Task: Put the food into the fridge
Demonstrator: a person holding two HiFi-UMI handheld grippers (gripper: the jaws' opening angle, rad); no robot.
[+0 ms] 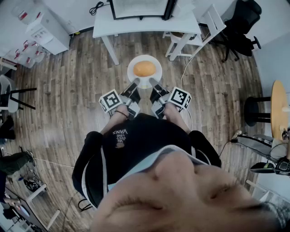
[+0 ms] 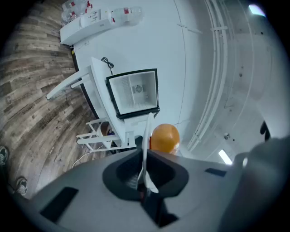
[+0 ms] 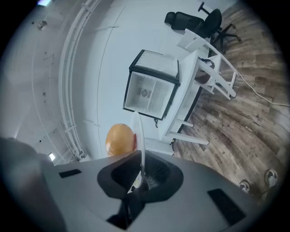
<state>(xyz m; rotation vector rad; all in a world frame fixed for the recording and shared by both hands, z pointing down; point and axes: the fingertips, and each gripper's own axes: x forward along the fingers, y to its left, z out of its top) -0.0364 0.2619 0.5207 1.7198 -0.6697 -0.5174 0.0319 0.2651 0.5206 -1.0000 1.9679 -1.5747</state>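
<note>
Wood floor, fridge on the white table top centre. Left gripper and right gripper each pinch the plate rim mid-frame. The orange food on it is well short of the fridge, so I'd say the carrying and loading are left to do.

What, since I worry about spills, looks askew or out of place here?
Nothing stands out. The left tool and right tool each clamp the white plate by its rim; it looks level, and the round orange food sits in its middle.

Round orange food on white plate
</note>
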